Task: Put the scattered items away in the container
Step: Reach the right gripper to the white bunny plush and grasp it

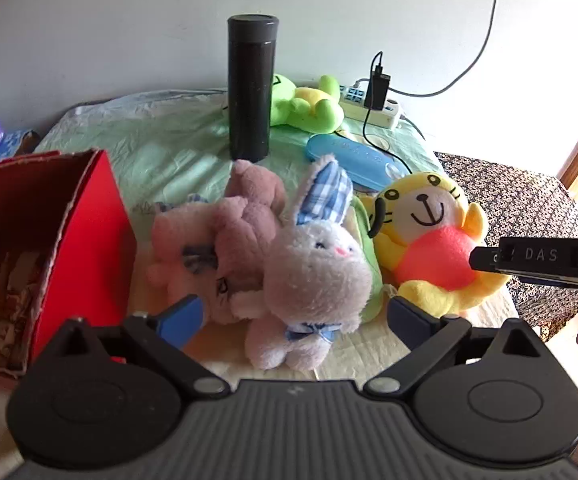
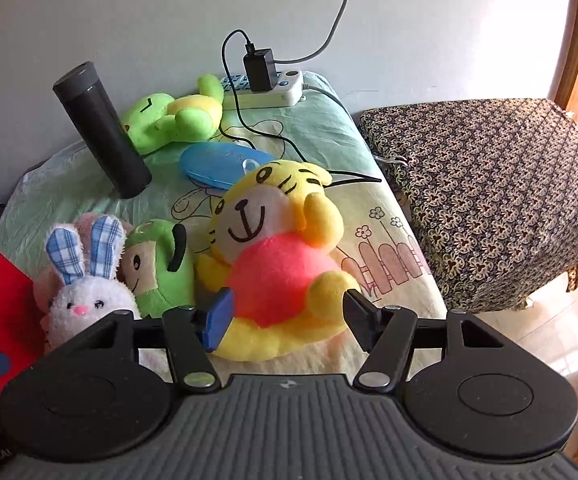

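— On the green sheet in front of me, what is the risk now?

— My right gripper (image 2: 285, 320) stands wide, one finger at each side of the yellow tiger toy (image 2: 277, 264), and it holds nothing yet. The toy is round and soft. If I close on the pink belly only, I think the plush squeezes out and the toy rolls toward the edge of the bed (image 2: 401, 256), which is near on that side.

— And the other claw?

— My left gripper (image 1: 293, 316) is also wide and empty, low before the white bunny (image 1: 313, 276). The bunny leans on the pink plush (image 1: 217, 248), touching it, so a careless grab may take both or drag the pink one along.

— Where does everything go?

— Into the red box (image 1: 101, 216), which stands open at my left, just beside the pink plush. Something patterned lies inside already; I cannot tell clearly what it is.

— What stands in the way?

— A small green toy (image 2: 157, 268) sits between the bunny and the tiger, touching both, I believe. Behind them the black flask (image 1: 249, 88) stands upright; a wide swing could knock it over. Farther back lie the blue case (image 2: 225, 164), the green frog plush (image 2: 169, 120) and the power strip (image 2: 273, 88) with its black cable (image 2: 273, 140), which could catch a finger.
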Demonstrator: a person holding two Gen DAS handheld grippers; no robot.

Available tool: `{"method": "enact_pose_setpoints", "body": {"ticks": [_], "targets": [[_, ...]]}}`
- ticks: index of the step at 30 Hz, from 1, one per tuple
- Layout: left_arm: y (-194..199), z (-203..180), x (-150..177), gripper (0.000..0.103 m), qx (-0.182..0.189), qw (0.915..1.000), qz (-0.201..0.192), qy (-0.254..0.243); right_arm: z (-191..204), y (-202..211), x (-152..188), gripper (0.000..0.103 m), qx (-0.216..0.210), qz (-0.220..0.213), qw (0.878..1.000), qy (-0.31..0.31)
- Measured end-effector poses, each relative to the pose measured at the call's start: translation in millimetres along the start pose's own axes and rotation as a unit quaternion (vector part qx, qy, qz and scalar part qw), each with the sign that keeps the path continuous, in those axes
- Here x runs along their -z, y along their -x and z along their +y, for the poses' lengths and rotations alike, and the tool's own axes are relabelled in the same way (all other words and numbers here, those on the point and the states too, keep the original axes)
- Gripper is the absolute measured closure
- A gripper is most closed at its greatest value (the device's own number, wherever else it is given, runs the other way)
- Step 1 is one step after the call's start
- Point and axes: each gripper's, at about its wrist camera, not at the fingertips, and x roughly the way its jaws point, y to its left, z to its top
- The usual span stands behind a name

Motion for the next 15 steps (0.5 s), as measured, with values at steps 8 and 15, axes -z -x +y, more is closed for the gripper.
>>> {"method": "enact_pose_setpoints", "body": {"ticks": [8,15], "targets": [[-15.3,0.0,21.6,0.011,-0.027,0.9979,-0.006,-0.058,17.2,3.6,13.1,0.040,-0.125,0.028,0.992,0.006],[-15.5,9.6,23.0,0.012,-0.014,0.9981,-0.012,-0.059,37.6,1.5,13.8,0.041,-0.139,0.031,0.989,0.034]]}}
